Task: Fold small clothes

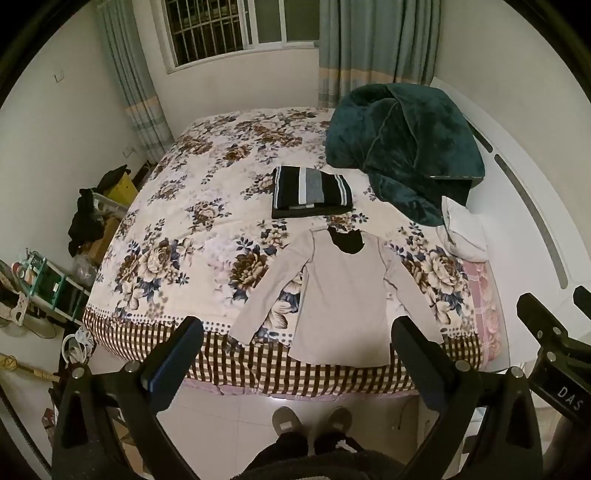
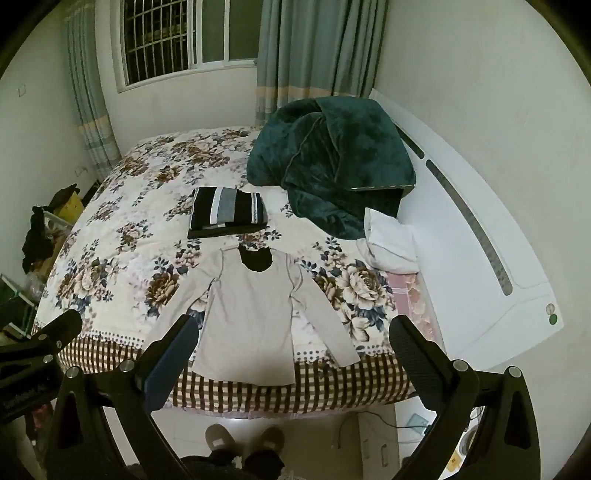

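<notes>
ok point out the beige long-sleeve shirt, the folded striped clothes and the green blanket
beige long-sleeve shirt (image 1: 343, 295), left wrist view, middle of its chest
folded striped clothes (image 1: 312, 186), left wrist view, grey stripe on top
green blanket (image 2: 332, 162), right wrist view, middle of the heap

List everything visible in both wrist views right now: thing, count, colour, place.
long-sleeve shirt: 1, beige with dark collar, spread flat at the bed's near edge, sleeves out
folded clothes: 1 stack, black with grey and white stripes, on the bed beyond the shirt
blanket: 1, dark green, heaped at the bed's far right
pillow: 1, white, below the blanket
bed cover: 1, cream floral with checked border
curtains: 2, grey-green, beside the window
window: 1, barred, far wall
headboard: 1, white, right side
clutter: boxes and dark clothes, floor left of the bed
slippers: 2, grey, on the person's feet
left gripper: open, empty
right gripper: open, empty
</notes>
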